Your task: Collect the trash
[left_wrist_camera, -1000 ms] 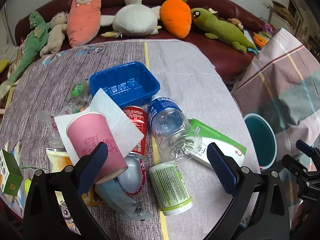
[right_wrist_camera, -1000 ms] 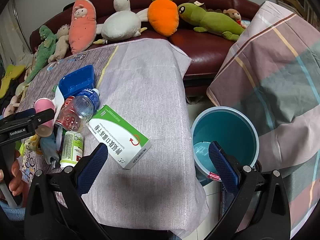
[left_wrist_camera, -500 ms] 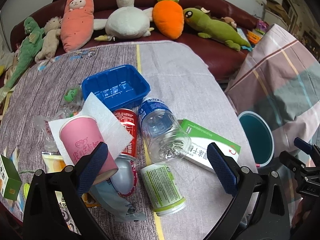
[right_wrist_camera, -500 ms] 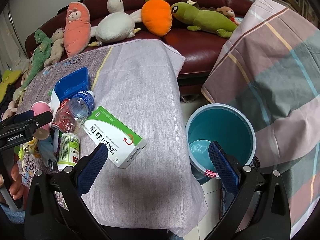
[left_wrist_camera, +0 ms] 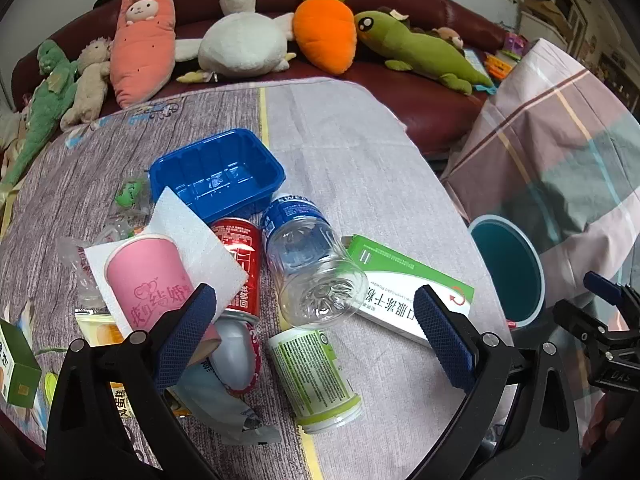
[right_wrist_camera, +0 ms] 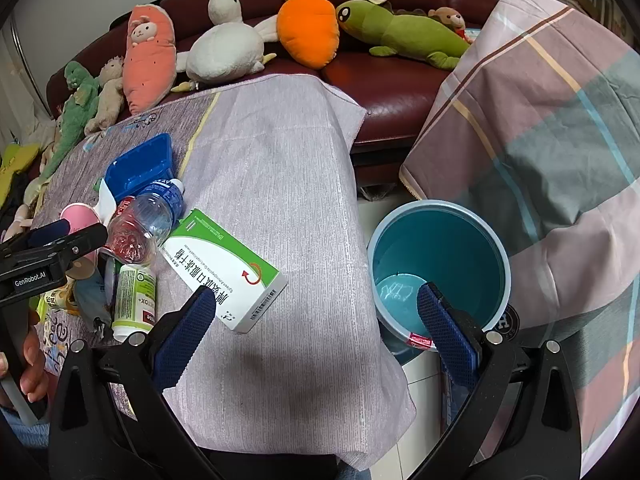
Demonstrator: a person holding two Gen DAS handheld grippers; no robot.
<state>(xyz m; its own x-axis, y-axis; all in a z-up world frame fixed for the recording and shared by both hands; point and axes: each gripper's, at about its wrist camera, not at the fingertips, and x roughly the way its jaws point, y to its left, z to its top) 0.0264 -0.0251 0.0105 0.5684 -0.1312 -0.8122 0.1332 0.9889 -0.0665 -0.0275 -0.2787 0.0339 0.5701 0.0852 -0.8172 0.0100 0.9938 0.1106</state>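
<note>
Trash lies in a pile on the table: a clear plastic bottle (left_wrist_camera: 308, 264), a red can (left_wrist_camera: 240, 264), a pink paper cup (left_wrist_camera: 152, 280), a green-labelled small bottle (left_wrist_camera: 312, 372), a green-and-white box (left_wrist_camera: 404, 284) and a blue tray (left_wrist_camera: 218, 172). My left gripper (left_wrist_camera: 316, 332) is open above the small bottle, holding nothing. My right gripper (right_wrist_camera: 316, 328) is open and empty over the table's right edge, between the box (right_wrist_camera: 224, 268) and the teal bin (right_wrist_camera: 436, 268) on the floor.
The bin also shows in the left wrist view (left_wrist_camera: 508, 268). Plush toys (left_wrist_camera: 240, 44) line a dark red sofa (left_wrist_camera: 432, 92) behind the table. A plaid cloth (right_wrist_camera: 540, 120) hangs at right. A tissue (left_wrist_camera: 200, 240), wrappers and a small green box (left_wrist_camera: 16, 364) lie at left.
Both views have shifted slightly; the left gripper has drawn back a little from the pile. Both grippers stay open and nothing on the table has moved.
</note>
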